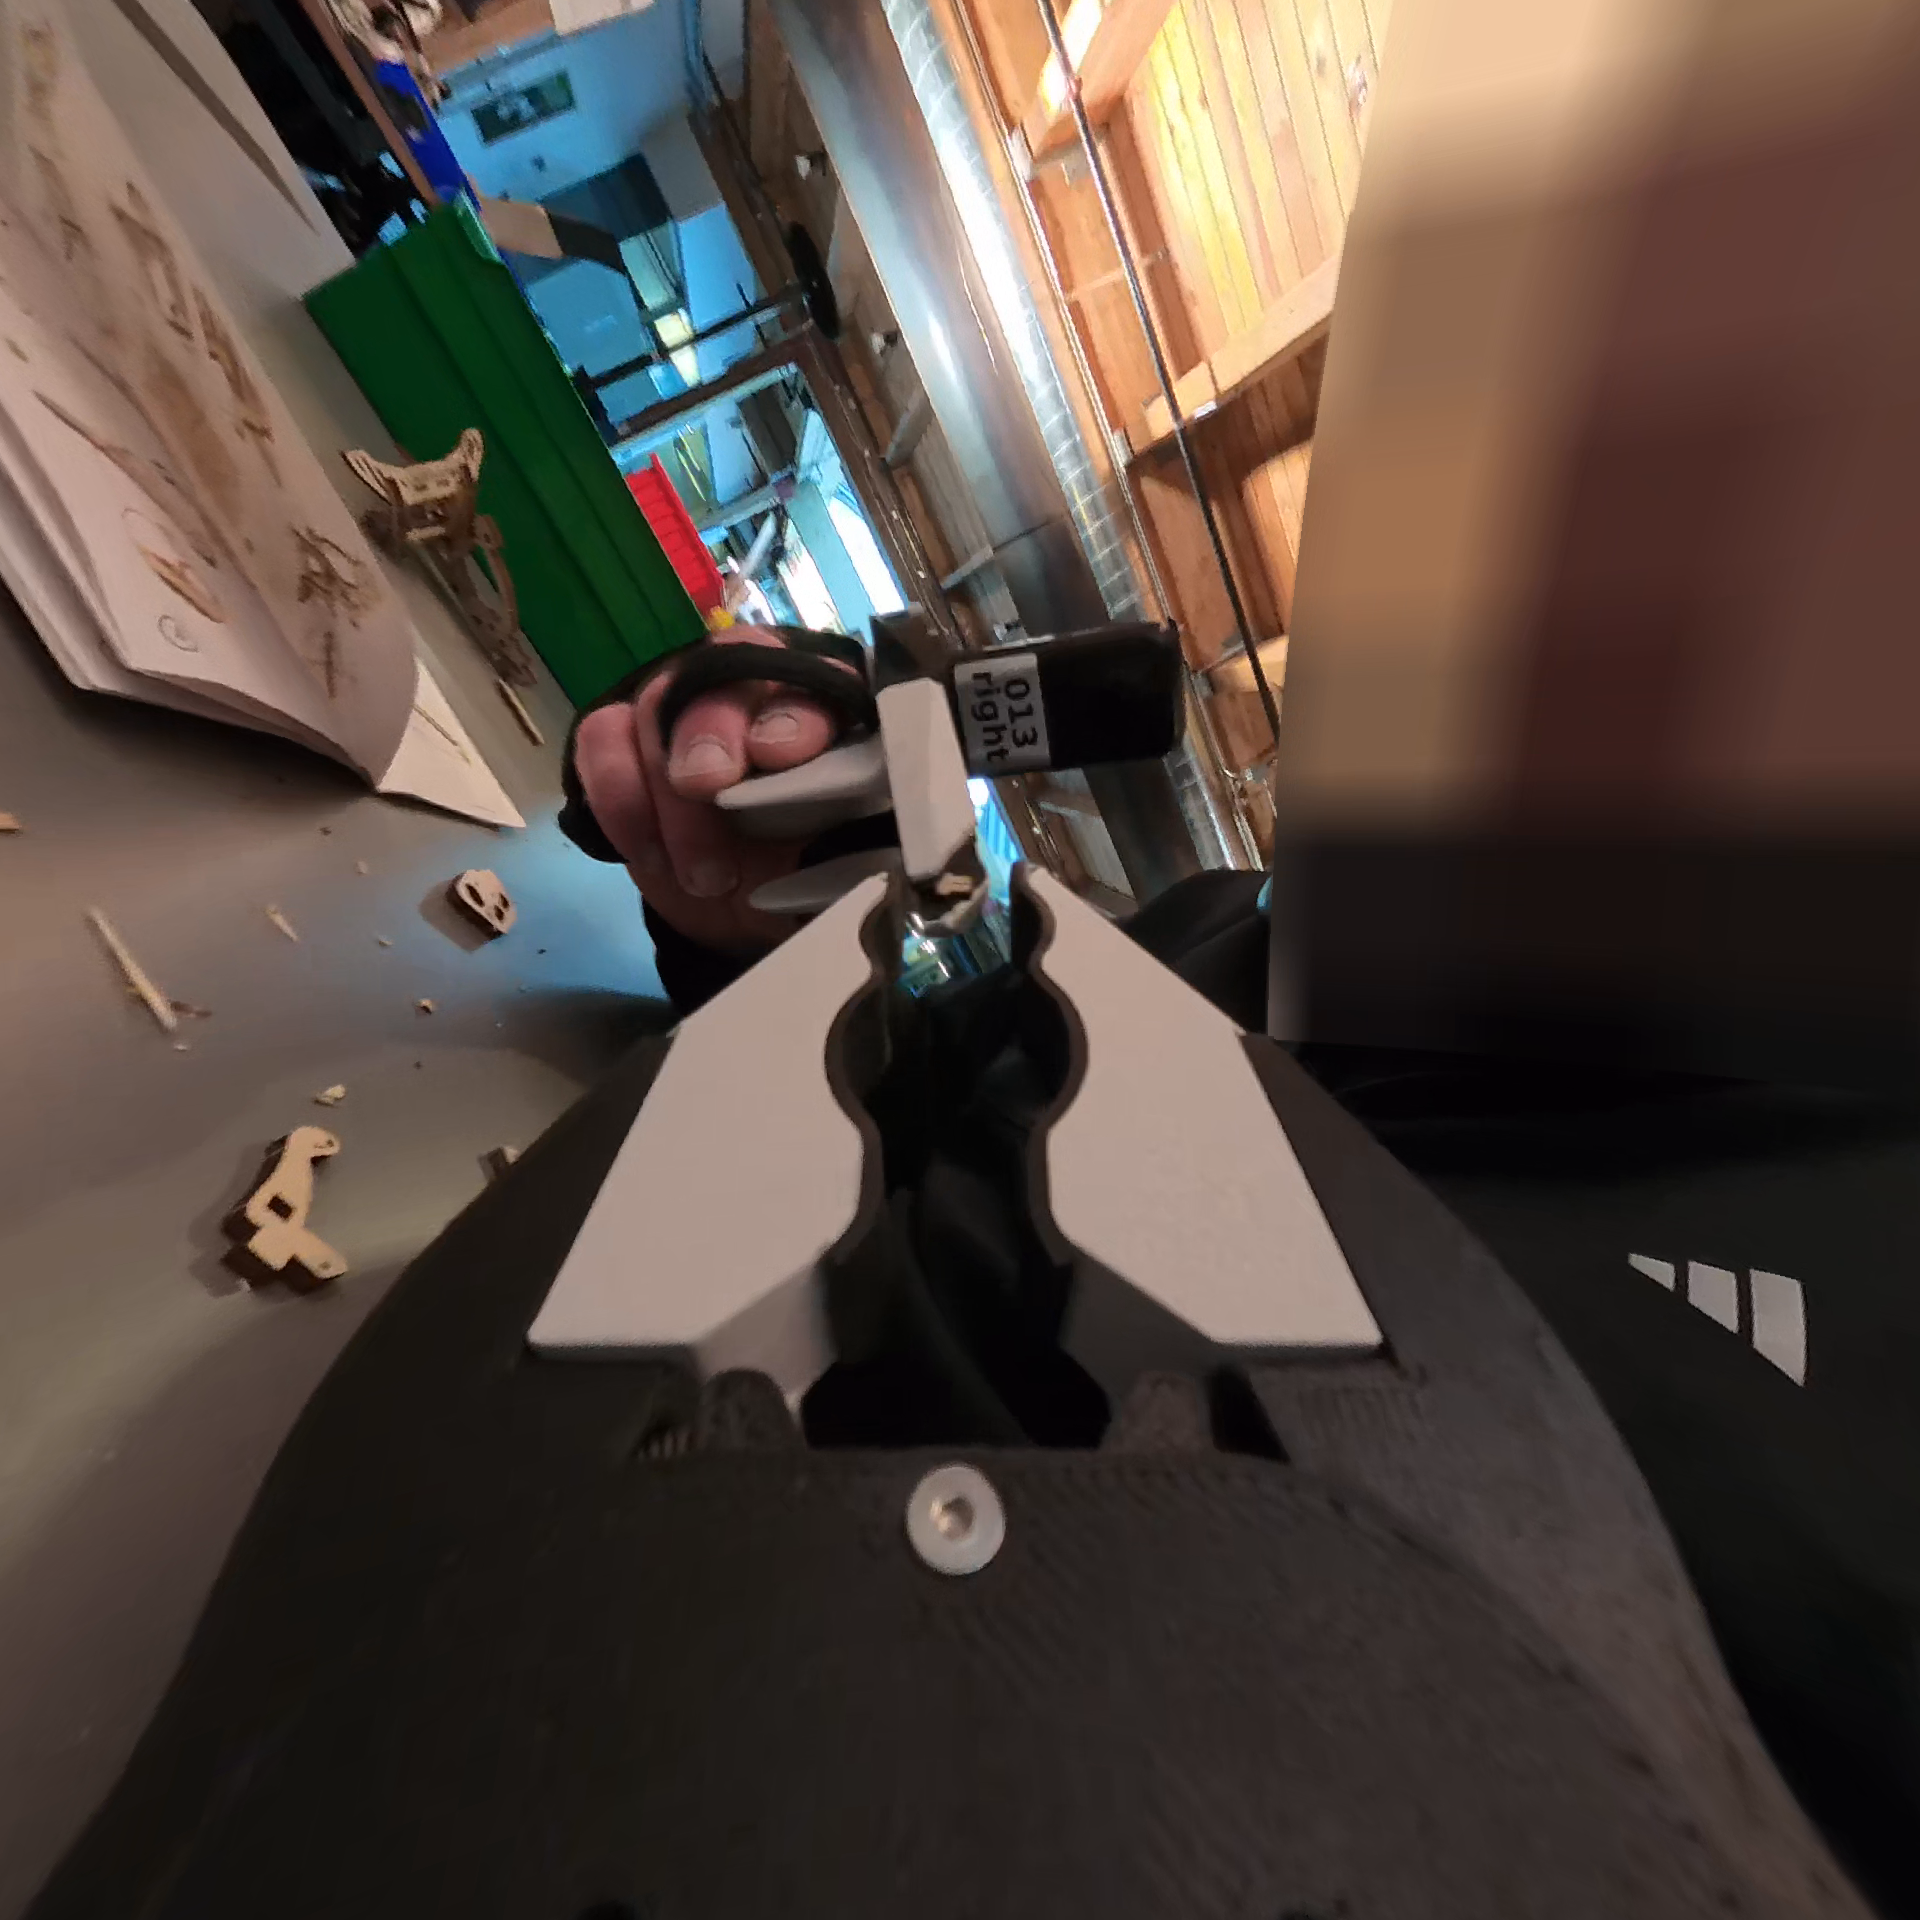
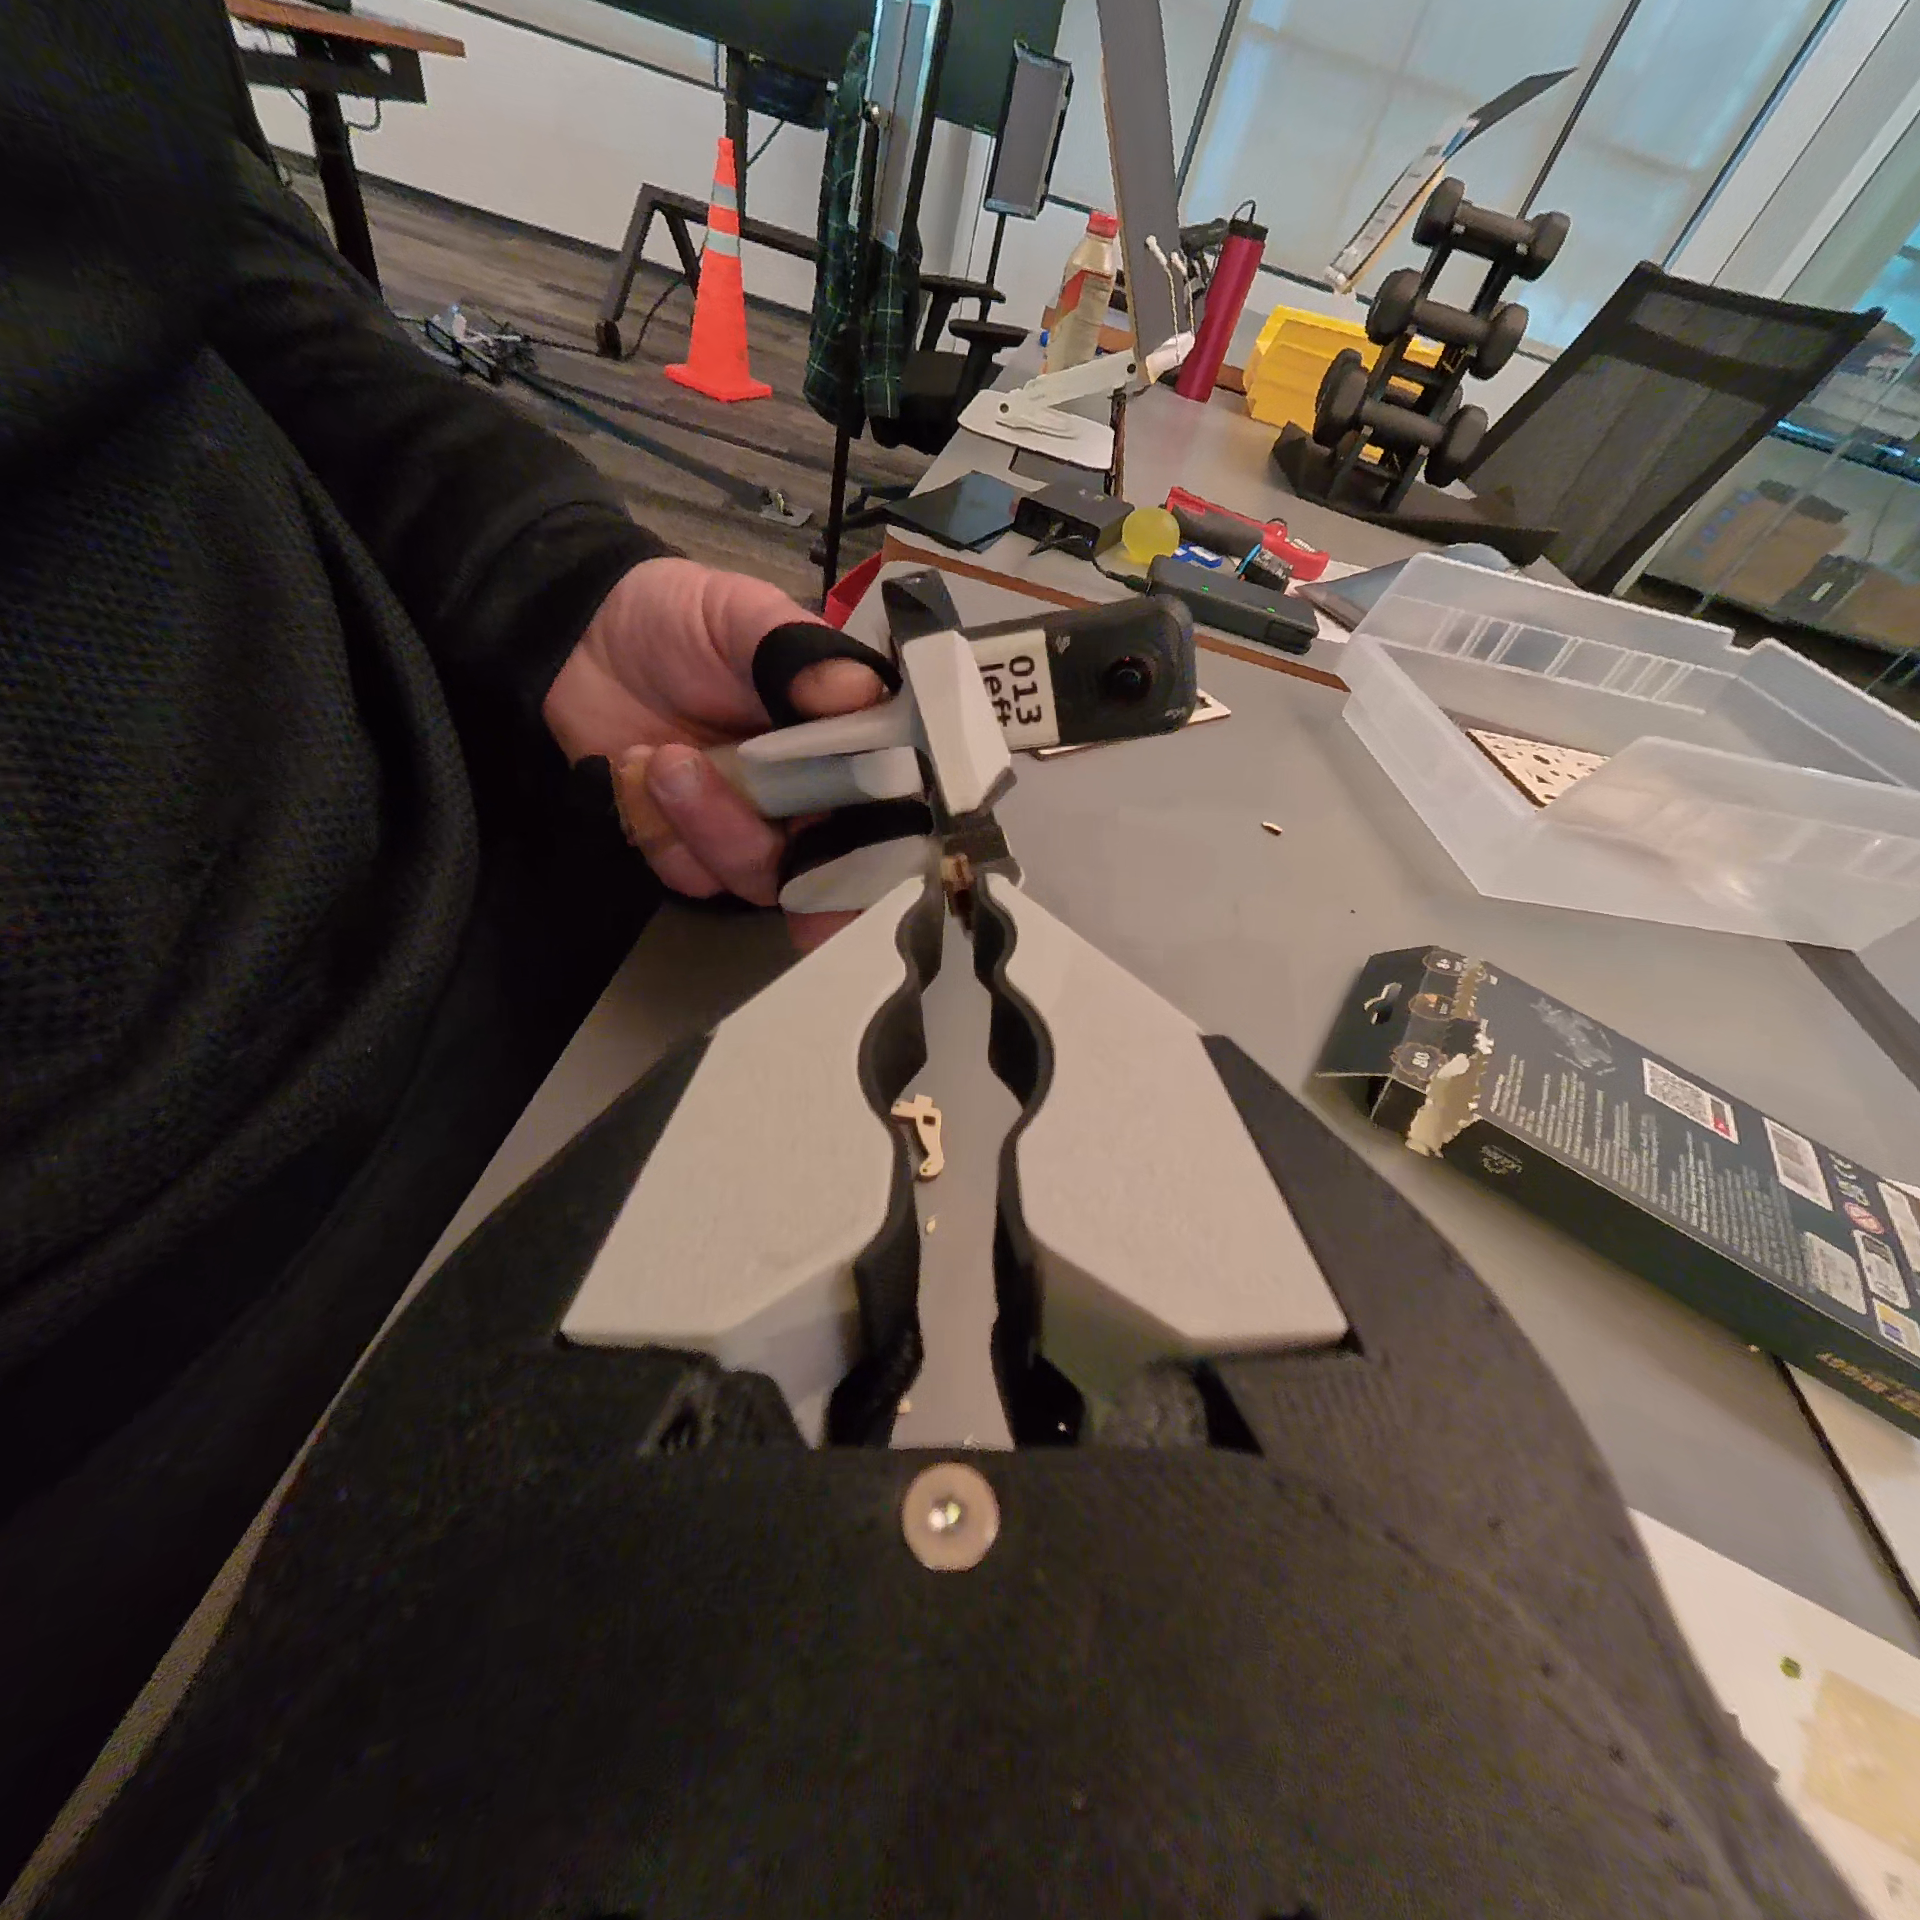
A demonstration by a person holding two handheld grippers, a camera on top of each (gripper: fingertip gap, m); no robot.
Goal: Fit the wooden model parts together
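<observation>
Clear plastic box (image 2: 1621, 790) on the counter (image 2: 1195, 935) is seen holding a perforated wooden sheet (image 2: 1538, 774). Both the left gripper (image 1: 951, 914) and right gripper (image 2: 961, 894) are nearly closed, meeting tip to tip on a small wooden part (image 2: 956, 878) above the counter edge.

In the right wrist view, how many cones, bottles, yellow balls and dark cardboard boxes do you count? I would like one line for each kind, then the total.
Cone: 1
Bottles: 2, a red bottle and a beige bottle
Yellow ball: 1
Dark cardboard box: 1
Total: 5
</observation>
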